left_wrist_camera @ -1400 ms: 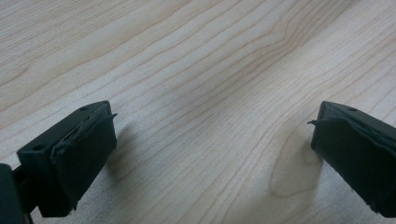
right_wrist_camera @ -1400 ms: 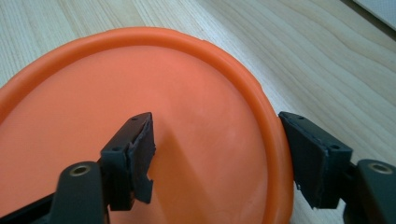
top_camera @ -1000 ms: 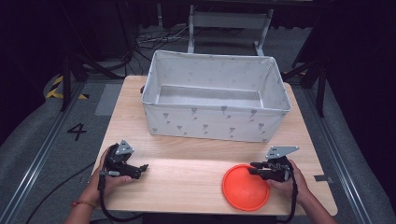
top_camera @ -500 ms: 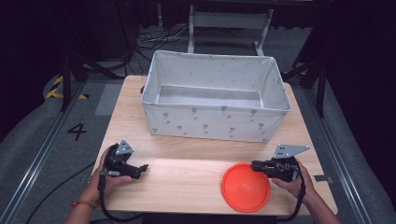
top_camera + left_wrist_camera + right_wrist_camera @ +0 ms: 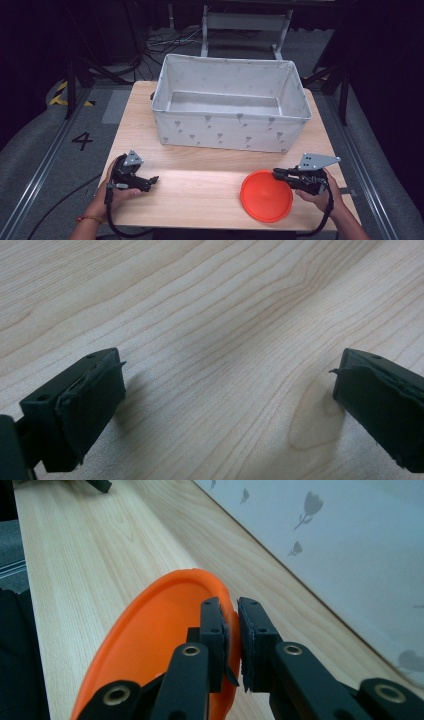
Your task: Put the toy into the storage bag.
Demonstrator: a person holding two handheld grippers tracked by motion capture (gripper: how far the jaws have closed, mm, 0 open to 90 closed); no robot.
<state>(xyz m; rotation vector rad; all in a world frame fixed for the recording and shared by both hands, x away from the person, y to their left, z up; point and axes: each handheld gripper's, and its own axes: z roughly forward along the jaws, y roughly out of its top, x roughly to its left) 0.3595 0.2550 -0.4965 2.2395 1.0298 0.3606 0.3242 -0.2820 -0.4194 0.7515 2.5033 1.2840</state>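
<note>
— Orange is seen only at the front right of the worktop; how far is the work judged to be?

— Barely begun, it is judged. At the front left edge the left gripper (image 5: 150, 181) is held low over bare wood, its jaws spread wide and nothing between them. Along the back edge the grey fabric bin (image 5: 231, 135) is seen with nothing inside. Near the front right corner the orange plate (image 5: 266, 195) is gripped at its right rim by the right gripper (image 5: 234, 630), whose jaws are clamped on that rim.

— Is the plate lifted?

— Its gripped side appears tipped up slightly in the right gripper view, though whether the far side is off the wood cannot be told. If the bin is the goal, the lift, the carry and the release are all left to be done.

— And the surface, the room?

— A pale wooden worktop (image 5: 200, 195) with visible grain is shown. Left of it, grey floor marked with a painted 4 (image 5: 82, 140) and yellow-black tape (image 5: 65, 92) is seen; cables (image 5: 170, 40) and a metal frame (image 5: 242, 22) are seen behind, in a dark room.
</note>
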